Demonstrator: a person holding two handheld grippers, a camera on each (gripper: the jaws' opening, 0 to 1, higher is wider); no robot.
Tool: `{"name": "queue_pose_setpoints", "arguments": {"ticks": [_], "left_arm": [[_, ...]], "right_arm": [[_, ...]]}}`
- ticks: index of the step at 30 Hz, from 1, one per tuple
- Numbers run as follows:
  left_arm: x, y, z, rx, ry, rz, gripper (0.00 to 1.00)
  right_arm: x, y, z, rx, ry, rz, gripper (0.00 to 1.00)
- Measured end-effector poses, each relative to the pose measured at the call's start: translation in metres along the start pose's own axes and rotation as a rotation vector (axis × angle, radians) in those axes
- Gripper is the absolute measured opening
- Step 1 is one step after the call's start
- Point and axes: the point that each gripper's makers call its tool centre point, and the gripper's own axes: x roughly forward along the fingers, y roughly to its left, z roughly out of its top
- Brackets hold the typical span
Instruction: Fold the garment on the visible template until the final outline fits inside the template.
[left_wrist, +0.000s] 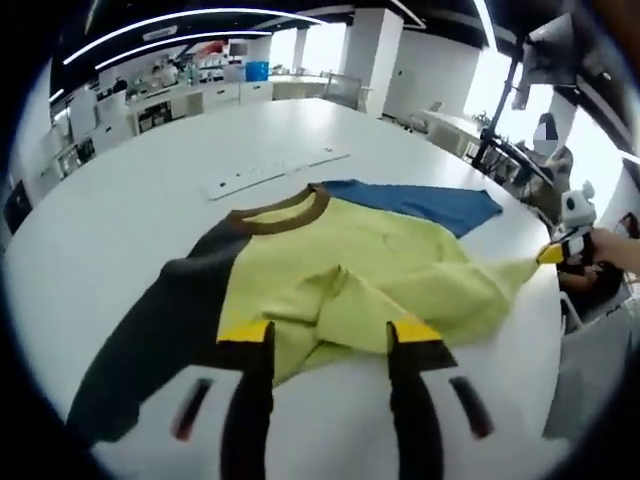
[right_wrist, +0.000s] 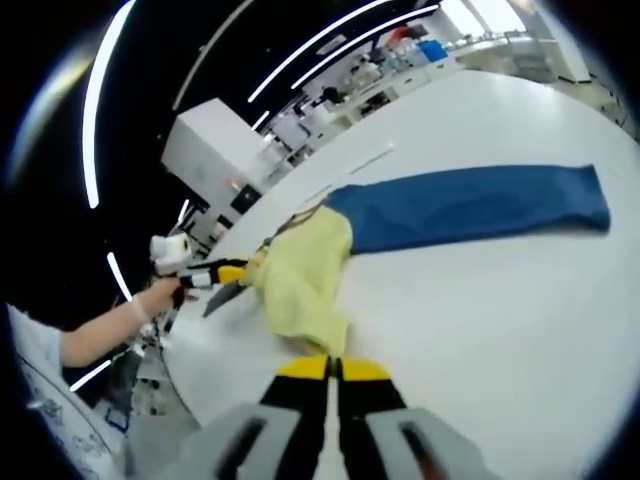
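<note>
Left gripper view: left tool (left_wrist: 332, 335) apart at garment (left_wrist: 360, 270) hem (grip unclear); right tool (right_wrist: 333, 366) pinches cloth.

Big open lab or office space. The main thing is a huge white table (left_wrist: 120, 200) with rounded edges. The ceiling is dark with long curved light strips (left_wrist: 190, 18) running across it. White pillars (left_wrist: 375, 45) stand behind the table, and there's bright daylight coming through windows (left_wrist: 500, 90) on the far side. White counters and shelves (left_wrist: 170, 95) line the back wall, with a blue bin (left_wrist: 257, 71) sitting on top. A big white cabinet (right_wrist: 210, 145) stands beside the table.
</note>
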Motion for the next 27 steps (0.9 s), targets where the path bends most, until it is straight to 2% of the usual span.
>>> {"name": "queue_pose_setpoints", "arguments": {"ticks": [5,7,8,13,19,27], "left_arm": [[0.006,-0.001,-0.001,-0.01,0.0,-0.005,0.35],[0.01,-0.005,-0.002,0.001,0.02,-0.004,0.32],[0.012,-0.001,-0.006,0.002,0.024,-0.004,0.32],[0.016,-0.002,-0.005,-0.006,0.029,-0.001,0.29],[0.022,0.005,-0.009,-0.019,0.04,0.011,0.26],[0.027,0.001,-0.011,-0.014,0.048,0.004,0.2]], "right_arm": [[0.0,-0.001,0.001,0.003,0.0,0.0,0.0],[0.0,-0.002,0.002,0.006,-0.001,0.0,0.0],[0.0,-0.003,0.002,0.006,-0.001,-0.001,0.0],[0.0,-0.003,0.002,0.009,-0.002,-0.002,0.0],[0.0,-0.004,0.001,0.015,-0.001,-0.002,0.0],[0.001,-0.005,-0.001,0.021,0.002,-0.004,0.0]]}}
